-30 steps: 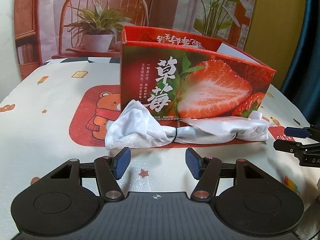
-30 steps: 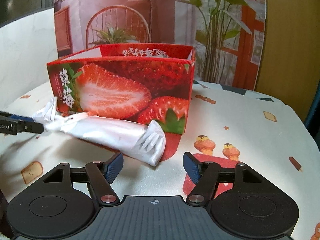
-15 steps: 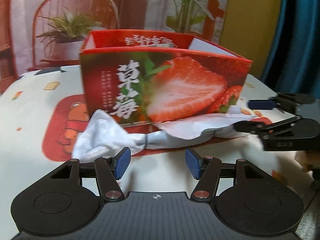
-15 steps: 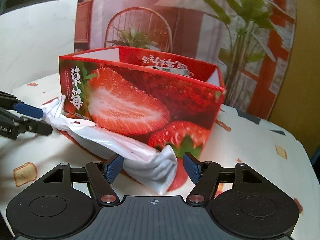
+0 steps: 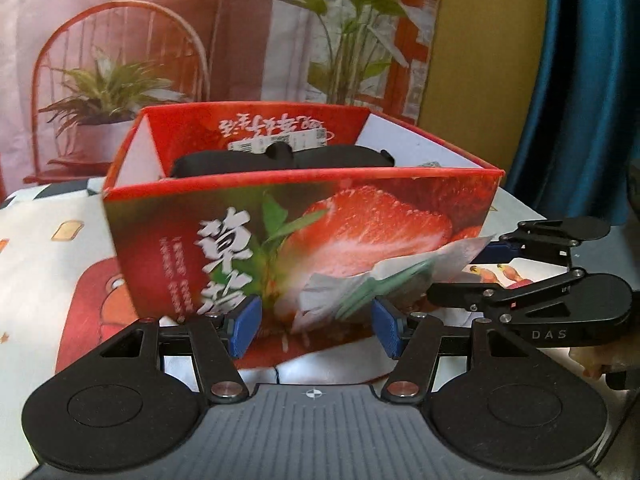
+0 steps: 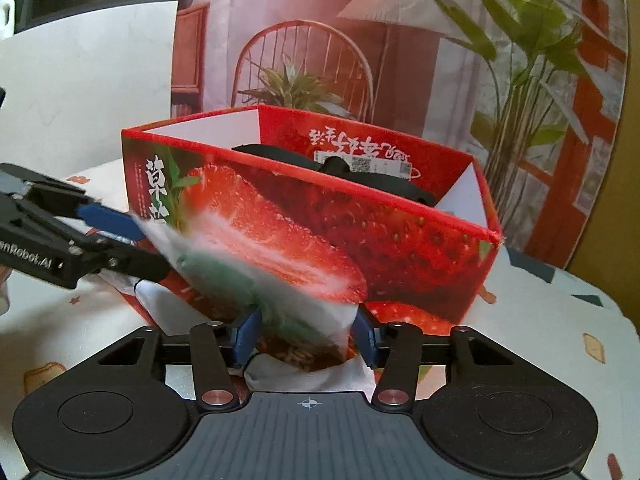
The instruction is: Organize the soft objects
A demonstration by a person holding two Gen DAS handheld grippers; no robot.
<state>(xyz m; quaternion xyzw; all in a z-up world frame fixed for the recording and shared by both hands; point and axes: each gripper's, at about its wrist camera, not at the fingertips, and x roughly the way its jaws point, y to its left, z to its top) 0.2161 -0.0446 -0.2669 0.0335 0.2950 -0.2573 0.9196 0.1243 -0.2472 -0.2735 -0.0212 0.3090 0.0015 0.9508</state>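
So the white cloth bundle (image 6: 280, 280) sits right between the right gripper (image 6: 306, 336) jaws, which have just been closing in; can't tell if the pads actually pinch it yet, too blurry. Its other end lies between the left gripper (image 5: 316, 330) jaws, and those are released, standing wide. Both ends covered makes sense, I guess, for lifting it level. Just past the jaws is the strawberry box (image 5: 160, 248) front wall, so it has to clear that rim. Black items (image 5: 280, 160) fill the back; the front half looks free.

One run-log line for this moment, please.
left gripper: open, straddling white tied cloth bundle | right gripper: fingers have just closed on bundle's other end | red strawberry-print cardboard box: black soft item inside
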